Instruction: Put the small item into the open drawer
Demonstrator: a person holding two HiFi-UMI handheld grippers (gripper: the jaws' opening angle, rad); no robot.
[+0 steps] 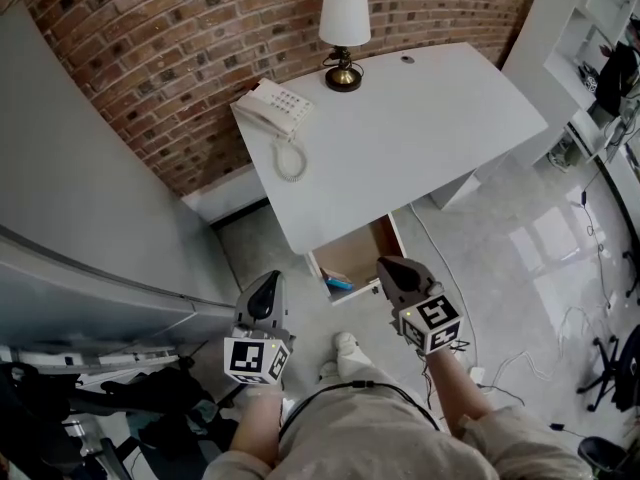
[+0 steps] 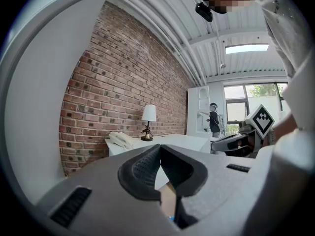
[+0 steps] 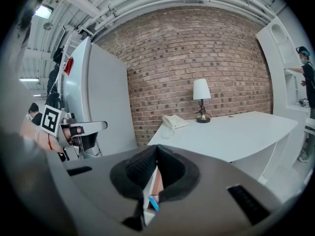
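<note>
A small blue item [image 1: 338,283] lies inside the open wooden drawer [image 1: 362,250] that sticks out under the front edge of the white desk [image 1: 400,138]. My left gripper [image 1: 269,280] hovers to the left of the drawer, shut, with nothing between its jaws. Just right of the drawer's front corner, my right gripper [image 1: 386,265] is also shut and empty. In the left gripper view the left gripper [image 2: 160,147] points level at the desk. In the right gripper view the right gripper [image 3: 157,147] tilts slightly down, and the blue item [image 3: 154,203] shows below its closed tips.
A lamp [image 1: 344,28] and a white telephone [image 1: 272,108] stand at the back of the desk against the brick wall [image 1: 150,58]. A grey cabinet [image 1: 70,198] rises at the left. Cables [image 1: 590,318] lie on the floor at right. My shoe [image 1: 345,348] is below the drawer.
</note>
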